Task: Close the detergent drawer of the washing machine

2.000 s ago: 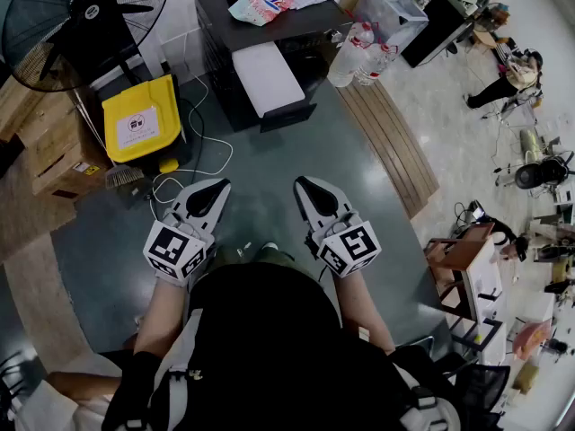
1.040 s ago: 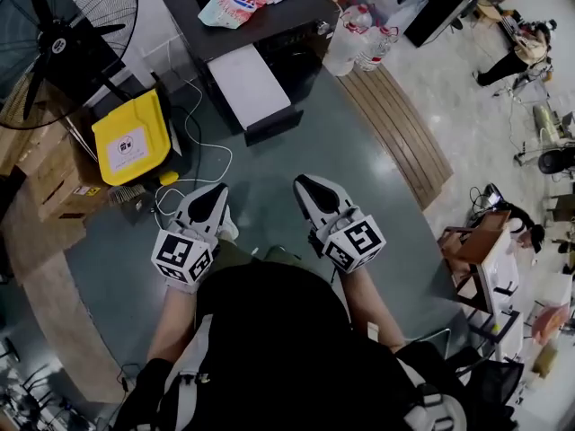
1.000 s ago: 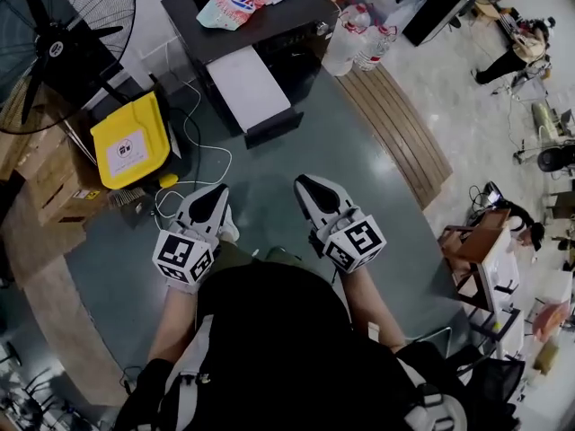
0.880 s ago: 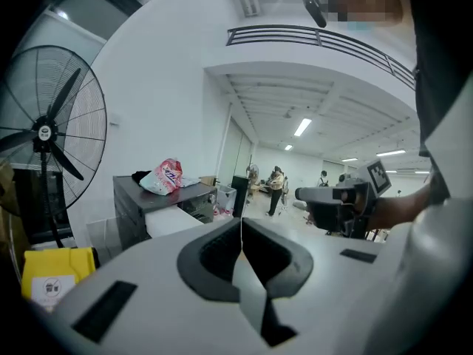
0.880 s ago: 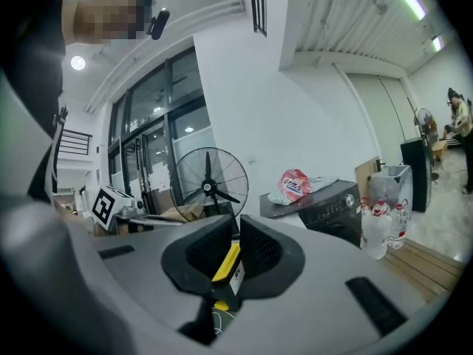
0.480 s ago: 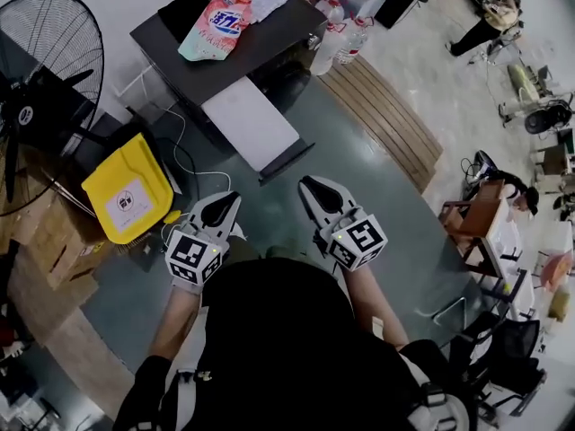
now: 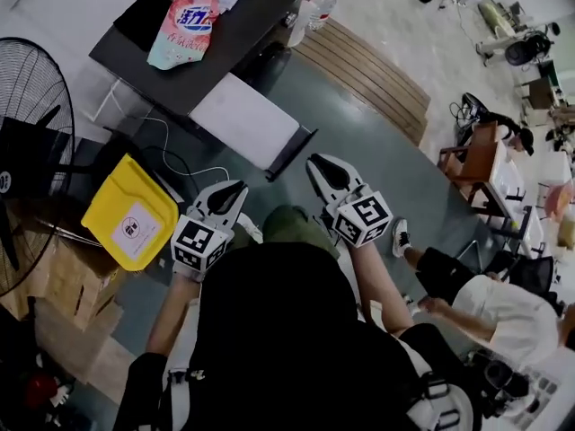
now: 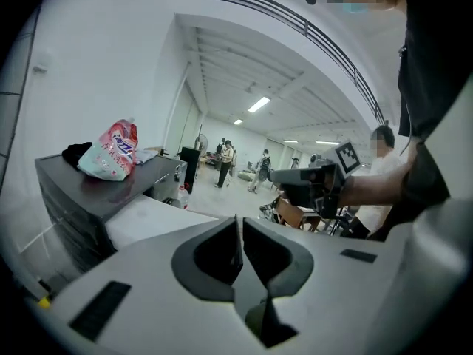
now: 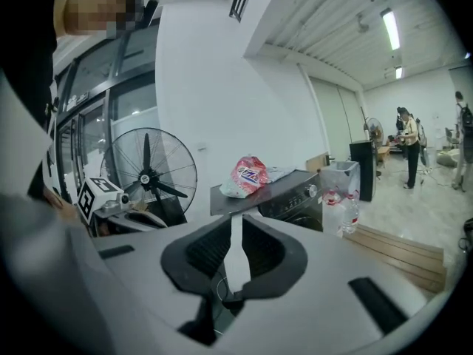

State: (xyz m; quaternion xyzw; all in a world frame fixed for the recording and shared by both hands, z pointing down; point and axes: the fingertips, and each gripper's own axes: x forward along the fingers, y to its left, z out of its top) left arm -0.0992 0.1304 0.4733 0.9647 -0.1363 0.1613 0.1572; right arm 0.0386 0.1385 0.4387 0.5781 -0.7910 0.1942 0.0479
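In the head view the washing machine (image 7: 225, 39) stands at the top left of the dark green floor (image 7: 377, 169), and a white flat panel (image 7: 244, 119) juts from its front edge toward the person. A pink detergent bag (image 7: 184, 25) lies on the machine's top near its far edge. The left tool (image 7: 235, 189) and right tool (image 7: 314, 162) hover side by side over the floor, both short of the panel and touching nothing. A yellow bin (image 7: 130, 224) sits on the floor left of the left tool, beside a black fan (image 7: 27, 151). In the left gripper view the jaws are pressed together with nothing between them; the machine and its white panel lie ahead on the left, and the right tool shows at the right. In the right gripper view the jaws stand closed to a thin slit, empty, pointed toward the machine's front, with water bottles (image 9: 344, 202) and wooden slats (image 9: 399, 254) on the floor to its right.
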